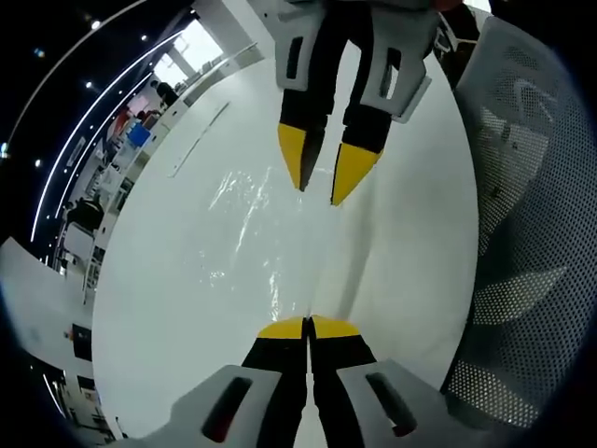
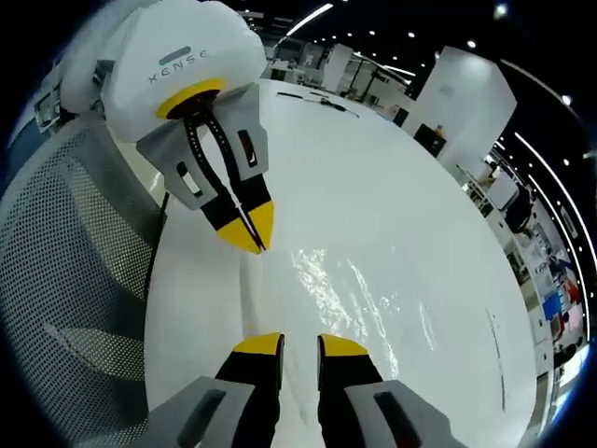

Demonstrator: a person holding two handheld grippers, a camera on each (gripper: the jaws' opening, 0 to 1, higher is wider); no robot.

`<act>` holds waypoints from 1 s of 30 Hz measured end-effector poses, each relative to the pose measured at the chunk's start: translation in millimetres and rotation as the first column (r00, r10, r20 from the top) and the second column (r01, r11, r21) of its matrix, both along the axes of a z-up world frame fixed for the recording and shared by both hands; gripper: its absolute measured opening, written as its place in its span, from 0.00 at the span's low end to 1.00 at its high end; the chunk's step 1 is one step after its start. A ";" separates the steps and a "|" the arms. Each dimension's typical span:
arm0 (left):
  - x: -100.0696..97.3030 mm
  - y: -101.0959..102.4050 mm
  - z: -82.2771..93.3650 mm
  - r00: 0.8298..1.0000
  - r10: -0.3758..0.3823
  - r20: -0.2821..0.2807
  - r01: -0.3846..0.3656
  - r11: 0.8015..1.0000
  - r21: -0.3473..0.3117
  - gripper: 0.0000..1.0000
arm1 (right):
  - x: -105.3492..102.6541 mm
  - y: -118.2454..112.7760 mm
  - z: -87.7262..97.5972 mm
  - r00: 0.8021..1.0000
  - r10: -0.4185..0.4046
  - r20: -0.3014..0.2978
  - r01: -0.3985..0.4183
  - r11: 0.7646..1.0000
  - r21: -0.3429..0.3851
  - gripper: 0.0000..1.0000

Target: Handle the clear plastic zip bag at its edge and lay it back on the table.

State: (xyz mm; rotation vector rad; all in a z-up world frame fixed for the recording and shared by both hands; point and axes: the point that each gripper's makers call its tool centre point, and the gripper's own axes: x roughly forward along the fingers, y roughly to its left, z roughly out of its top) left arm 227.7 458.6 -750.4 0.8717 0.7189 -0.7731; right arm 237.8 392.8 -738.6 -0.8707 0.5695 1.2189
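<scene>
- Clear plastic zip bag [image 1: 256, 233]: lies flat on the white table [image 1: 168, 308], visible mainly as glossy wrinkles and glare. In the right gripper view the bag [image 2: 359, 299] spreads to the right of and beyond that gripper's jaws, on the table [image 2: 392, 177].
- Left gripper [image 1: 307, 324]: rises from the bottom of the left gripper view, yellow tips pressed together with no gap between them, sitting at the near edge of the bag. Whether the film is actually caught between the tips cannot be told. In the right gripper view the same gripper [image 2: 250, 233] comes in from the upper left, under a white rounded housing, tips together and pointed down at the bag's edge.
- Right gripper [image 2: 300, 345]: jaws spread apart, a strip of table showing between the two yellow tips, nothing held. In the left gripper view it [image 1: 317, 173] enters from the top, tips parted and pointing down over the far part of the bag.
- Mesh chair [image 1: 522, 215]: grey perforated back, just beside the table's edge; also at the left of the right gripper view [image 2: 75, 280].
- Background: a large hall with ceiling light strips [image 2: 308, 19] and white pillars [image 2: 457, 93], well beyond the table.
</scene>
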 end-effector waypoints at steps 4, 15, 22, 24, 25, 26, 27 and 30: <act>-1.3 -0.6 1.5 1.000 -0.003 0.001 0.003 1.000 -0.004 0.00 | -0.1 0.3 -2.5 1.000 0.000 -0.004 0.000 1.000 -0.006 0.10; 0.2 -1.7 5.5 1.000 -0.005 0.015 0.005 1.000 -0.019 0.00 | -3.6 -0.5 -9.9 0.999 -0.016 -0.031 0.015 1.000 -0.025 0.03; 2.4 -2.9 10.8 0.999 0.022 0.031 -0.020 0.998 -0.054 0.00 | -6.5 0.4 -15.2 0.998 -0.022 -0.060 0.020 0.999 -0.028 0.00; 3.0 -1.8 12.4 0.999 0.027 0.034 -0.025 0.998 -0.059 0.00 | -6.2 1.6 -14.9 0.997 -0.030 -0.068 0.029 0.999 -0.021 0.00; 3.3 -1.7 12.8 0.999 0.025 0.039 -0.023 0.998 -0.057 0.00 | -6.1 1.7 -14.6 0.997 -0.031 -0.067 0.029 0.999 -0.020 0.00; 3.7 -1.5 13.1 0.999 0.022 0.043 -0.020 0.998 -0.053 0.00 | -6.6 1.8 -14.0 0.997 -0.031 -0.068 0.029 0.999 -0.020 0.00; 3.8 -1.4 13.0 0.999 0.021 0.043 -0.019 0.998 -0.052 0.00 | -7.1 1.9 -13.2 0.997 -0.031 -0.068 0.030 0.999 -0.020 0.00; 4.7 -1.8 14.2 0.999 0.015 0.052 -0.012 0.999 -0.051 0.00 | -8.6 1.3 -11.2 0.997 -0.035 -0.069 0.033 0.999 -0.022 0.00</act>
